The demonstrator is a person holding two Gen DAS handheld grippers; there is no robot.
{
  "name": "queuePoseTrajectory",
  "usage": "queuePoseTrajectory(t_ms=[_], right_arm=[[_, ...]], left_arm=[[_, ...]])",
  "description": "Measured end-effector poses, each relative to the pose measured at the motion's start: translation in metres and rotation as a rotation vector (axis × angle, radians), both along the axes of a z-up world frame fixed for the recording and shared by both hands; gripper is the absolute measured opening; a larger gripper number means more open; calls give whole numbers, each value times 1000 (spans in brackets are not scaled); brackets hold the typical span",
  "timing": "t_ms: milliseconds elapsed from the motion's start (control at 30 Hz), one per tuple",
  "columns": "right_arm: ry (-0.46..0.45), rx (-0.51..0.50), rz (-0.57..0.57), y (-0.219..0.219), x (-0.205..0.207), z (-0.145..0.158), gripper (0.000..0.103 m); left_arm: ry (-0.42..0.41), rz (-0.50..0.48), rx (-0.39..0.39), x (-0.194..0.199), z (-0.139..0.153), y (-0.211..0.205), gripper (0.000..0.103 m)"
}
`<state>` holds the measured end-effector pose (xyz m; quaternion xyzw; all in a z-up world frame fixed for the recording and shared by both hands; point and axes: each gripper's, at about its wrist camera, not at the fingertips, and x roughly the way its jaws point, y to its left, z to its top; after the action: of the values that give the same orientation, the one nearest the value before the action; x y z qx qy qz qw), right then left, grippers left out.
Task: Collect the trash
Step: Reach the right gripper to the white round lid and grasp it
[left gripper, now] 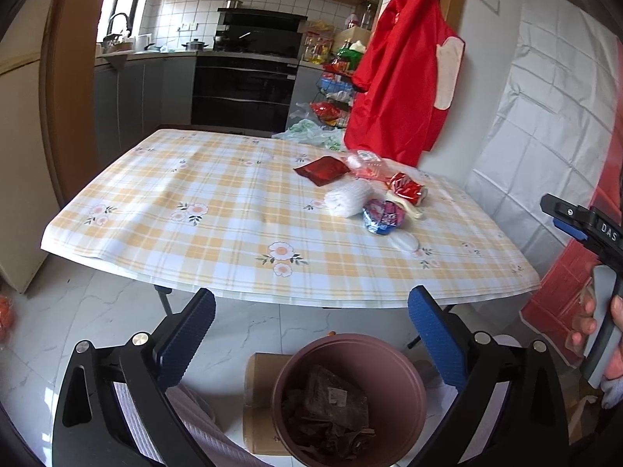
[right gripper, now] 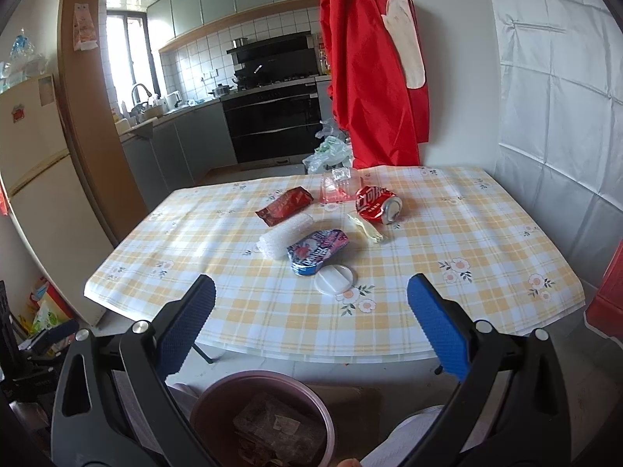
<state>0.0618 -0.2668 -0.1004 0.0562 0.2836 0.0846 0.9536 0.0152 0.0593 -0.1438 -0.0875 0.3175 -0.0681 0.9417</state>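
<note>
Seven bits of trash wait on the worktop [right gripper: 486, 233]: crushed can [right gripper: 377, 204], red wrapper [right gripper: 284, 204], foam roll [right gripper: 286, 235], blue packet [right gripper: 317, 251], white lid [right gripper: 335, 278] among them. My left gripper [left gripper: 311, 334] hangs jaws spread, empty, above the bin [left gripper: 412, 385], likely for dropping. My right gripper [right gripper: 311, 323], equally spread, faces the pile. Checked cloth, kitchen behind.

Crushed red can [right gripper: 378, 204], wrappers [right gripper: 318, 251] on table; brown scraps in bin [left gripper: 350, 350].
</note>
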Motion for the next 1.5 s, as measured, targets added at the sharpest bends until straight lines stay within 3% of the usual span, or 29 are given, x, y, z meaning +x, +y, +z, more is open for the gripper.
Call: queuePoseTrajectory(t_ms=[567,800,1233,1367,1500], right_arm=[[147,9,-44,-19,53,-59,98],[201,33,-24,-24,85,-83,98],[358,-130,165,3,200,-161,96],[404,-181,208,17,230,-183,86],[422,-198,219,24,250,-195,86]], left_arm=[[62,-7,102,59,-22,-8,97],[69,-51,149,95,-28,-20,97],[87,-140,178,191,-47,-48,97],[101,-169,184,221,-55,-56,97],[110,-200,186,250,-64,-66,97]])
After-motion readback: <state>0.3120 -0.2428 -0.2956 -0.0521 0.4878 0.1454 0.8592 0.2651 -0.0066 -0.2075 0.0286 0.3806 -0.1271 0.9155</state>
